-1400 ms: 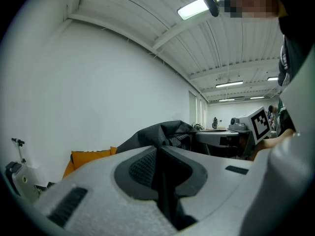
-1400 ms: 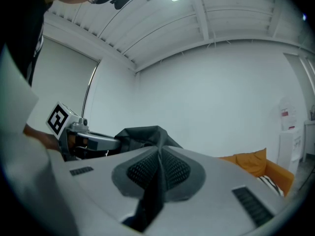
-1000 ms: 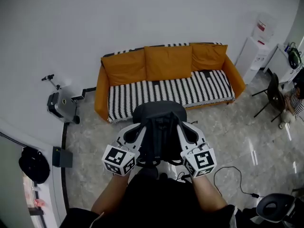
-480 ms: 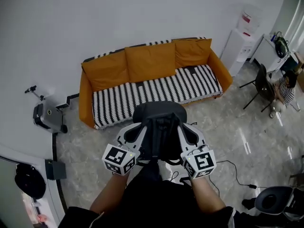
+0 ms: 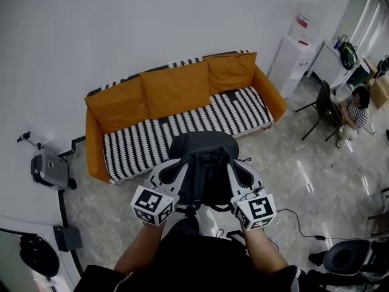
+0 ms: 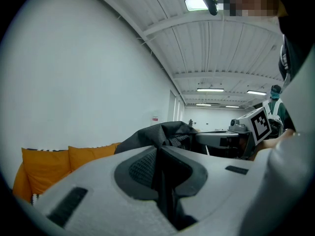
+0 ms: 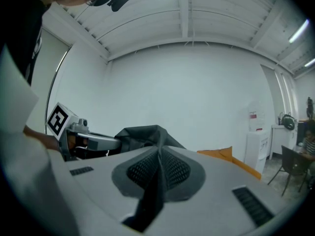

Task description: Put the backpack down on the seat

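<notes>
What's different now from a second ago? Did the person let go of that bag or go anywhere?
The person has moved and turned while carrying the backpack. In the head view the orange sofa has slid left and tilted, and the seated person on the right has come further into view. Nothing was taken hold of or let go. The left gripper and right gripper stay shut on the backpack, held out in front as before.

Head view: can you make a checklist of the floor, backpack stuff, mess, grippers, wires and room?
Surface: shiny grey floor; striped seat ahead.
Job's things: dark backpack held up in front of the orange sofa.
Clutter: grey machine and black box by the wall.
Grippers: left gripper and right gripper each shut on the backpack.
Cables: black cable looped on the floor.
Surroundings: water dispenser, seated person.
</notes>
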The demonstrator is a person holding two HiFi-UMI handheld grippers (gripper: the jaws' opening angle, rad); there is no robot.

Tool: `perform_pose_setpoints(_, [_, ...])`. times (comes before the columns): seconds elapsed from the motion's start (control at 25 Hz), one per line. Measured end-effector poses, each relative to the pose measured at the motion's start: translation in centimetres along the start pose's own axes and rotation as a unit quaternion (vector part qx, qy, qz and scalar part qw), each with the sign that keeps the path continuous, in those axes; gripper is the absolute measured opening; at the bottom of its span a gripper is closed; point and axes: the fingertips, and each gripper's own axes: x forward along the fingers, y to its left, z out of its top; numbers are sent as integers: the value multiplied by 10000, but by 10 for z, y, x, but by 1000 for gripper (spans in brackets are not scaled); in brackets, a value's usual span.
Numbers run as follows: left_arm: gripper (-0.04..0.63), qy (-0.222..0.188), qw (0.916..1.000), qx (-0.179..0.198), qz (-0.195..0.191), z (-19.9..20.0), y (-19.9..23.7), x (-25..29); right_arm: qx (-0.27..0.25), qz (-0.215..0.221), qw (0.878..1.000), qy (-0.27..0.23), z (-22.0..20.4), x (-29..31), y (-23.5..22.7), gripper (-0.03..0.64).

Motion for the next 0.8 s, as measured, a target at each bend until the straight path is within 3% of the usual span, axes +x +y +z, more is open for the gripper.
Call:
perform_pose_setpoints(0.4, [40, -24, 9989, 107, -452, 25, 38, 79, -86, -404, 9991, -41, 18, 53, -56, 40])
perform_pose_setpoints(0.8, [40, 28, 9965, 164, -814, 33, 44, 149, 98, -707, 9974, -8, 15, 72, -111, 40])
